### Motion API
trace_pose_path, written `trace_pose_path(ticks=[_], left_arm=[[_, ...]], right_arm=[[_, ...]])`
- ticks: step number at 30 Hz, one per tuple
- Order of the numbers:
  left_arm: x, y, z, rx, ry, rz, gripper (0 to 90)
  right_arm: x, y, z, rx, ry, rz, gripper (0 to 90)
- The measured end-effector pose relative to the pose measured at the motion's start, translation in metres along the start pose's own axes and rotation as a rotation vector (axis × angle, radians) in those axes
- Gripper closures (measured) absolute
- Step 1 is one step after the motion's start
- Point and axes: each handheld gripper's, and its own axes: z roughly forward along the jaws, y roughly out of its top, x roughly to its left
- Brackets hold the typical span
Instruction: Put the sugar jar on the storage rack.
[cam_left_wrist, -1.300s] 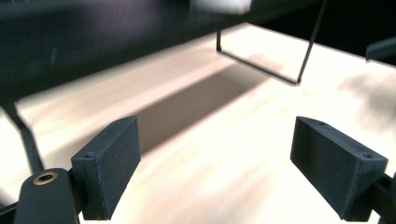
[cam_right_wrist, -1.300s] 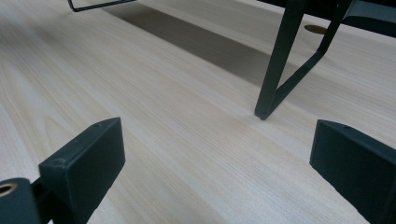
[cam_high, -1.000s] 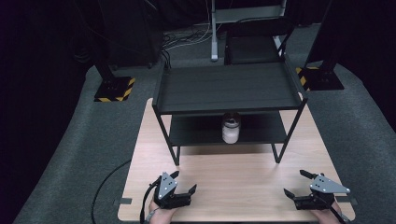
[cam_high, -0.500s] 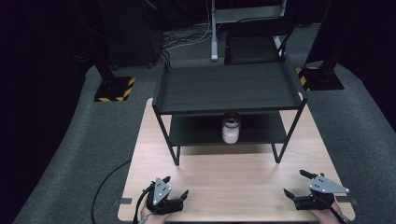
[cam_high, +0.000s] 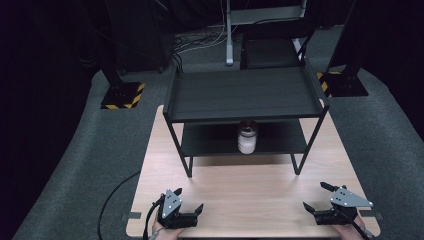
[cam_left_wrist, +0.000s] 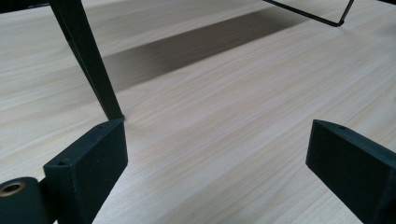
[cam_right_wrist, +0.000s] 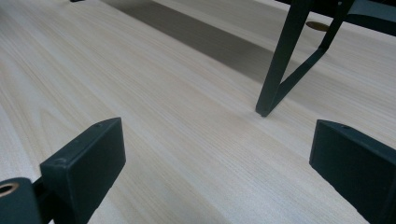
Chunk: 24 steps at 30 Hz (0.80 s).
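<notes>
One black two-shelf rack (cam_high: 245, 95) is seen standing on the wooden table (cam_high: 250, 195). One white jar (cam_high: 247, 140) is set on its lower shelf, near the middle. Two grippers are held low at the near edge: the left gripper (cam_high: 189, 209) and right gripper (cam_high: 316, 197), both spread wide, nothing gripped.
</notes>
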Motion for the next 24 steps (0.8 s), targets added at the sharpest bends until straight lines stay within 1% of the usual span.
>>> trace_pose_path(ticks=[3, 5, 7, 13, 24], left_arm=[[-0.0009, 0.0003, 0.0002, 0.002, 0.004, 0.004, 5.1], [-0.0013, 0.0015, 0.0008, 0.013, 0.011, 0.01, 5.2], [0.0, 0.0011, 0.001, 0.012, 0.006, 0.003, 5.3], [-0.0003, 0.0013, 0.0007, 0.015, 0.01, 0.0, 5.7], [0.0018, 0.0005, 0.001, 0.007, 0.006, -0.011, 5.7]], right_arm=[[0.0001, 0.0002, 0.0003, 0.001, 0.002, -0.001, 2.4], [0.0003, 0.0003, 0.0003, 0.001, 0.001, -0.002, 2.4], [0.0003, 0.0003, 0.0002, 0.001, 0.001, 0.0, 2.4], [0.0003, -0.0001, -0.0001, 0.0, -0.001, 0.0, 2.4], [0.0013, -0.0003, -0.0014, -0.006, -0.012, 0.001, 2.4]])
